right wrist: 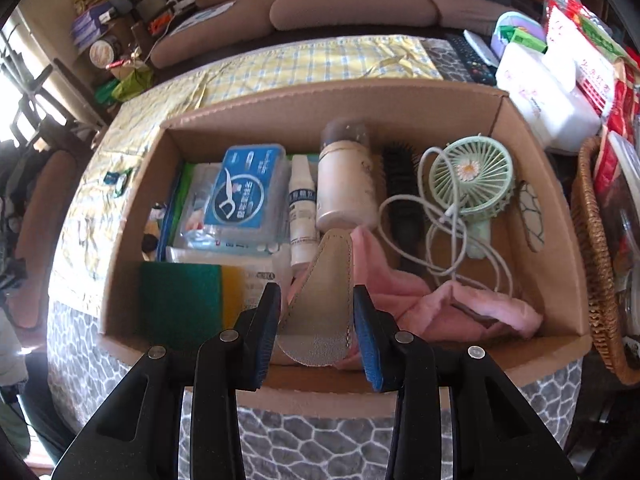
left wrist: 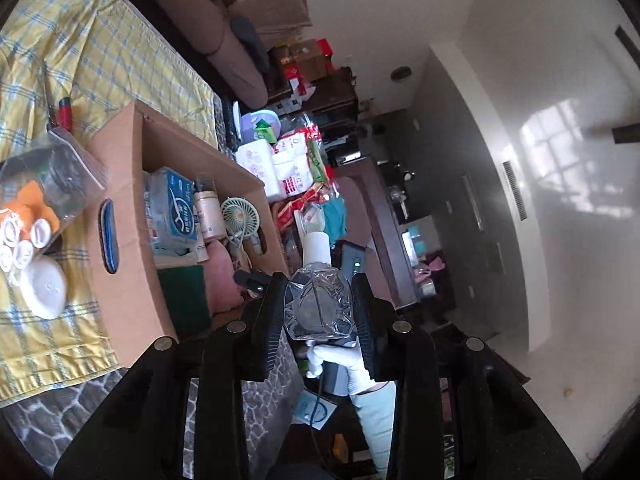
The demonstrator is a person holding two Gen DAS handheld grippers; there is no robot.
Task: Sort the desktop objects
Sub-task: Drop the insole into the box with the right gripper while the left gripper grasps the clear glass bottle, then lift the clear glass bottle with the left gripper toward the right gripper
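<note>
A clear faceted bottle [left wrist: 320,304] with a white cap is clamped between the pads of the left gripper [left wrist: 320,308], held level beside the cardboard box [left wrist: 120,184]. The right gripper [right wrist: 318,332] is clenched on a beige case [right wrist: 320,296], tilted down over the box's near wall. Inside the box, a blue floss box [right wrist: 244,192], 1 cream bottle [right wrist: 346,184] and a green fan [right wrist: 472,178] are seen.

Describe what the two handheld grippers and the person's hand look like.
Left gripper: black plastic, ribbed black pads, silver round bolts. Right gripper: same black frame and bolts, blue pads. The hand wears a white knit glove with a pale green sleeve.
</note>
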